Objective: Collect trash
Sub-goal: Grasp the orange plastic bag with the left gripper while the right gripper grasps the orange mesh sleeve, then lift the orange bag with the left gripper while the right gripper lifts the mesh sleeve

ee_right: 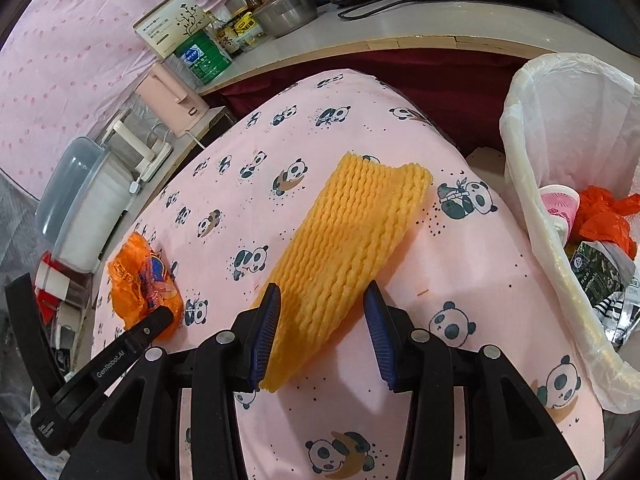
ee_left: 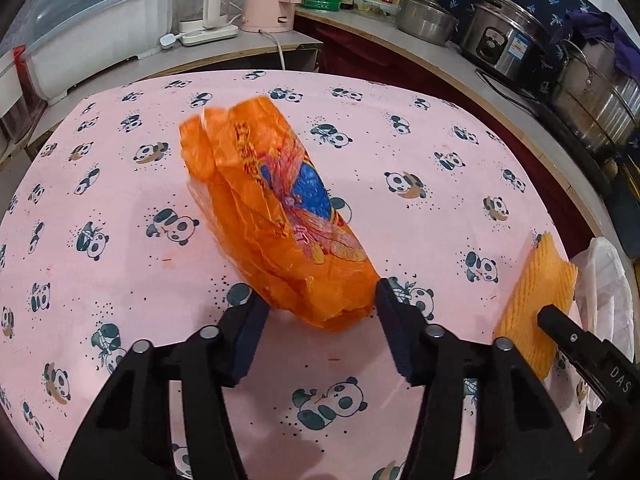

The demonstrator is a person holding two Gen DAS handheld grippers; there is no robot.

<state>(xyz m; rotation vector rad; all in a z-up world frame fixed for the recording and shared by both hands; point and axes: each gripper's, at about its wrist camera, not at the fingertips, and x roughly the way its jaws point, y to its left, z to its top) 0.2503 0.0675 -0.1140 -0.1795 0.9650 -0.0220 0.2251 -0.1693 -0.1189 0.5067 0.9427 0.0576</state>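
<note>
Two pieces of trash are found on the pink panda-print tablecloth (ee_left: 120,184): a crumpled orange plastic bag (ee_left: 276,216), light, limp and slippery, and a yellow ribbed foam sleeve (ee_right: 344,248), soft and springy. The left gripper (ee_left: 322,320) is set half-open around the bag's near end. The right gripper (ee_right: 320,332) brackets the sleeve's near end; contact appears one-sided. A white-lined bin (ee_right: 532,216) is noted just beside the cloth's right edge.
</note>
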